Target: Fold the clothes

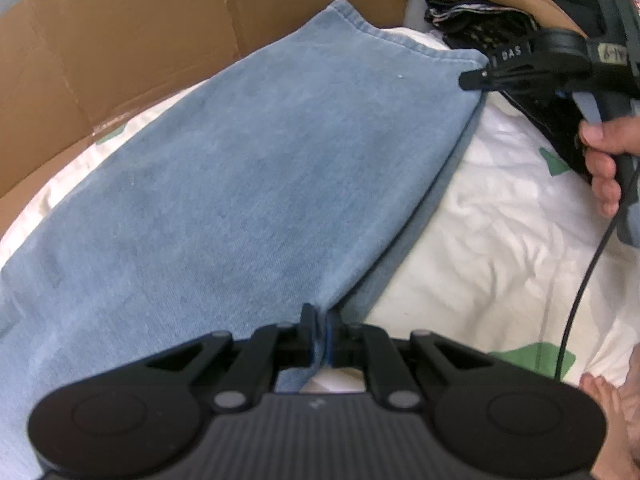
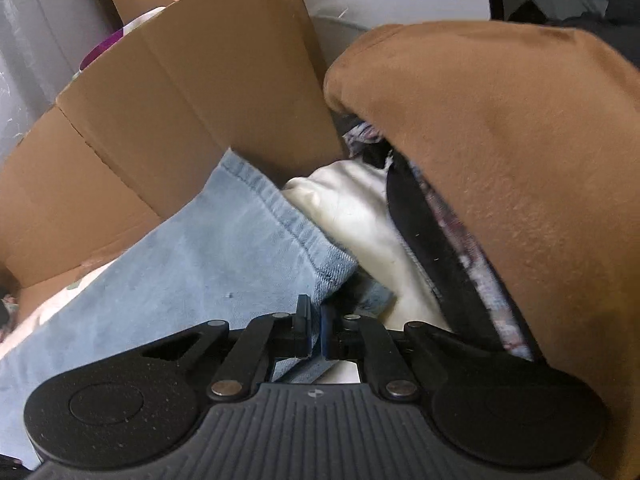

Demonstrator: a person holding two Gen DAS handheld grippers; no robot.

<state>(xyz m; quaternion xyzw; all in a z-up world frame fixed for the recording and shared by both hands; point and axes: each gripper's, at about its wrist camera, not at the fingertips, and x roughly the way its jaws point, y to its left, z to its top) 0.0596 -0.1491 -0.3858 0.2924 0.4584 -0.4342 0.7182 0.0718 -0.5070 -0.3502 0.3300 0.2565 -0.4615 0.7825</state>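
A pair of light blue jeans (image 1: 248, 184) lies flat on a white sheet, one leg folded over the other. My left gripper (image 1: 319, 322) is shut on the jeans' right-hand edge near the bottom of the left wrist view. My right gripper (image 1: 474, 79) shows at the upper right there, pinching the hemmed corner of the leg. In the right wrist view the right gripper (image 2: 316, 320) is shut on the jeans (image 2: 192, 264) just below the stitched hem.
A cardboard box (image 1: 132, 32) stands along the far left side of the white sheet with green shapes (image 1: 492, 216). A pile of clothes topped by a brown garment (image 2: 520, 168) sits at the far right. A person's hand (image 1: 604, 160) holds the right gripper; a black cable hangs below it.
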